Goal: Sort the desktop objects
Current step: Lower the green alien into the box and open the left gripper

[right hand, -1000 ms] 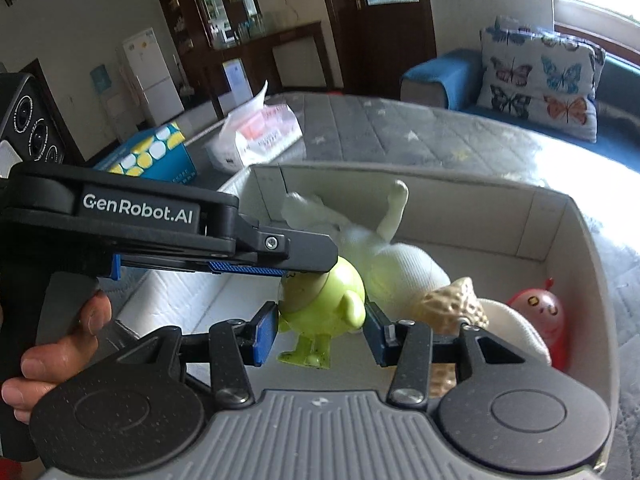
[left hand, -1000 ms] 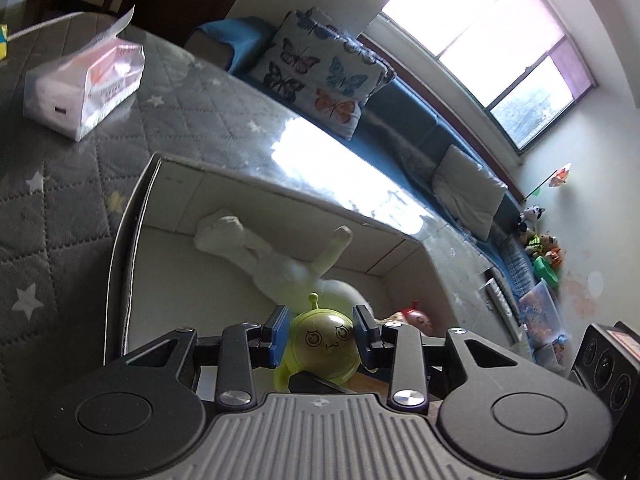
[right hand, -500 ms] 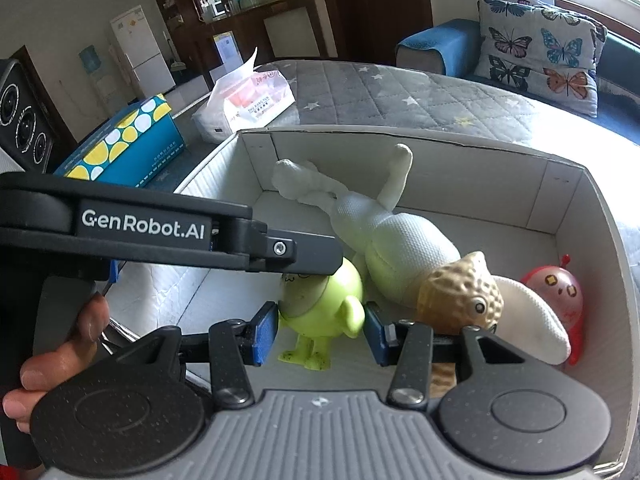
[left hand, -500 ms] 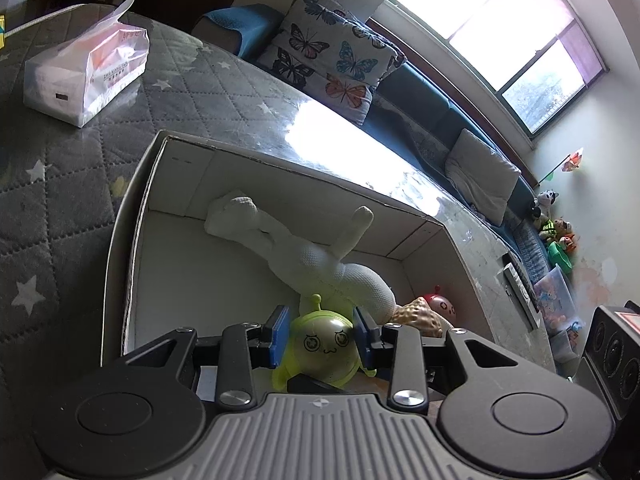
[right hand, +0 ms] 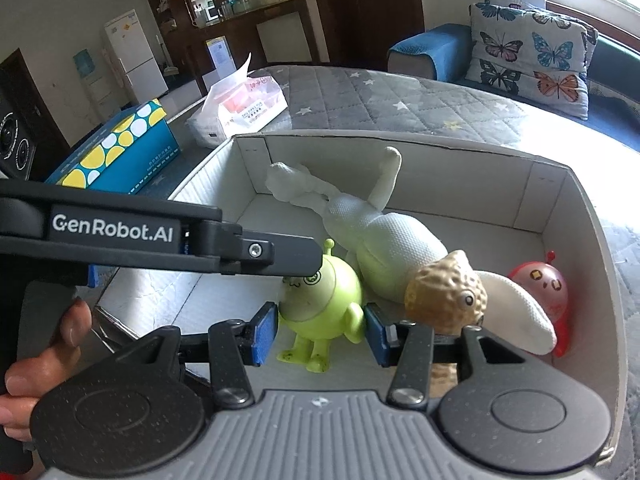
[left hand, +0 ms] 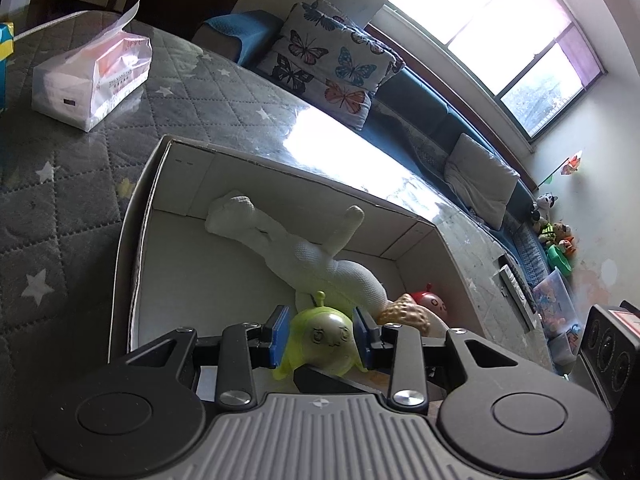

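The green alien toy (left hand: 322, 338) sits low in the open white box (left hand: 136, 240), between the blue pads of both grippers; the left gripper (left hand: 320, 338) brackets its head and appears clamped on it, while the right gripper (right hand: 320, 330) flanks its body from the other side, pads close but, as far as this fisheye view lets me judge, not quite touching. The toy's feet seem to rest on the box floor or just above it, so the placing looks nearly done; release and withdrawal are what remain for this piece. Already in the box lie a long white stuffed toy (right hand: 380, 236), a tan peanut figure (right hand: 446, 292) and a red round toy (right hand: 540, 284), which suggests the sorting is well advanced; a tissue pack (right hand: 244, 112) and a blue dotted carton (right hand: 120, 148) stand outside it, and whether they count as things to sort I cannot tell. The box rests on a grey quilted, star-patterned table cover (left hand: 60, 168); behind are a blue sofa (left hand: 420, 100) with a butterfly cushion (left hand: 332, 64) and a bright window (left hand: 492, 24).
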A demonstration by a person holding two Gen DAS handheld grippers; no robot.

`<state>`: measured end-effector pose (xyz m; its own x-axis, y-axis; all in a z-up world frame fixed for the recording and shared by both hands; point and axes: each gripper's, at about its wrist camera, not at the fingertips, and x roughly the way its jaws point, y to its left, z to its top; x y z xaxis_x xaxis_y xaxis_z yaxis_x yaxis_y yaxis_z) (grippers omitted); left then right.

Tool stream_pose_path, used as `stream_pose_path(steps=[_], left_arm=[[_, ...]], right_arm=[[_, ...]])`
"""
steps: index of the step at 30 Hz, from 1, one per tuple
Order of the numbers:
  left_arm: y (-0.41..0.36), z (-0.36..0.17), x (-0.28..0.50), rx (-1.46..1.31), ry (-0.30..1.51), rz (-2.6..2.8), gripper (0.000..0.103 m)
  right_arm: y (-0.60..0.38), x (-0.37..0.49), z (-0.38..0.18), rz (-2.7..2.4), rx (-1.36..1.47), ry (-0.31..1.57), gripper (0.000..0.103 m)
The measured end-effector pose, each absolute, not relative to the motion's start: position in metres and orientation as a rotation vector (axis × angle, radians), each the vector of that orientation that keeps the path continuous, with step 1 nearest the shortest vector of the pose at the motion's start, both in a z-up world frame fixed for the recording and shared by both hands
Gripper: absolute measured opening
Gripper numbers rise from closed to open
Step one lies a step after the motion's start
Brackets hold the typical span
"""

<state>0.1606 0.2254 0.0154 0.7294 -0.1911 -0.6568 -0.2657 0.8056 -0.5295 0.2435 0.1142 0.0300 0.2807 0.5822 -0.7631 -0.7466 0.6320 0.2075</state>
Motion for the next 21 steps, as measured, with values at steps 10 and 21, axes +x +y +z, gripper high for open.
stream_pose_path(steps=[10,21], left_arm=[[0.207,0.038,0.139,-0.612,0.714,0.022,0.037],[0.172,0.059,0.112,-0.559,0.671,-0.022,0.037]], right_arm=[[0.097,0.226,0.050,0.884,-0.188,0.856,0.048],[0.059,0.195,0.076,0.851,-0.164,0.744,0.055]])
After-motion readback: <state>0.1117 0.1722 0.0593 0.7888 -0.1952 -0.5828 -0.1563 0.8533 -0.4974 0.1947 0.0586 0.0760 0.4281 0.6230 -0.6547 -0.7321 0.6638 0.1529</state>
